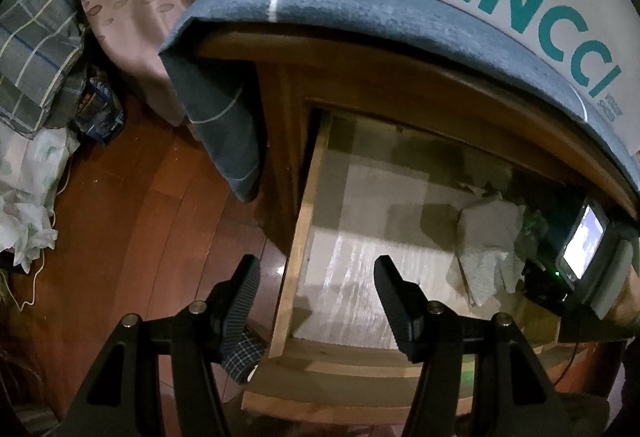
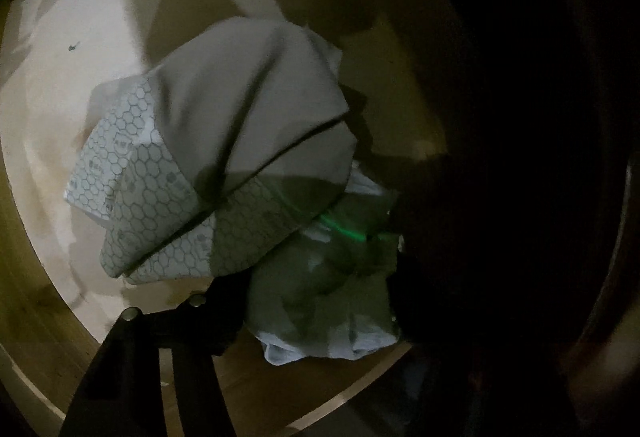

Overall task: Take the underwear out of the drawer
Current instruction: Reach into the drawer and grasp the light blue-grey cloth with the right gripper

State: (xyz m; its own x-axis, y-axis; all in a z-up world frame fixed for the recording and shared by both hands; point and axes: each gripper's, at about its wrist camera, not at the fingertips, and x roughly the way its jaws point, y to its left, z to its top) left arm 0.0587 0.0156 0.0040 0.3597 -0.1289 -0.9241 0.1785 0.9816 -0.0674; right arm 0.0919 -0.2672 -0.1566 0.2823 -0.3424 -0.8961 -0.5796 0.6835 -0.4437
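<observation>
Left wrist view shows my left gripper (image 1: 316, 301) pointing steeply down over the near left corner of the open drawer (image 1: 298, 237). Its jaws stand about half wide with nothing between them. One finger hangs outside the drawer wall and the other over the pale drawer floor.

The underwear (image 1: 490, 245) is a crumpled gray bundle far off to the right of this tool, in the right part of the drawer. My right gripper (image 1: 560, 281) is already there, right beside the bundle, so that hand is much nearer.

Looking through the right wrist camera, the underwear (image 2: 244, 141) fills the middle of the picture, just ahead of the tool and a bit to the left. It has a honeycomb print on one side. Its long way runs slanted, from low on the left to high on the right. More pale cloth (image 2: 328, 309) lies right under the tool's nose.

I see only one dark finger (image 2: 224, 317) of the right gripper, at the bundle's near edge. The other finger is lost in shadow, so I cannot tell if it grips the cloth yet. I think the next move is a pinch by the right hand and then a lift.
</observation>
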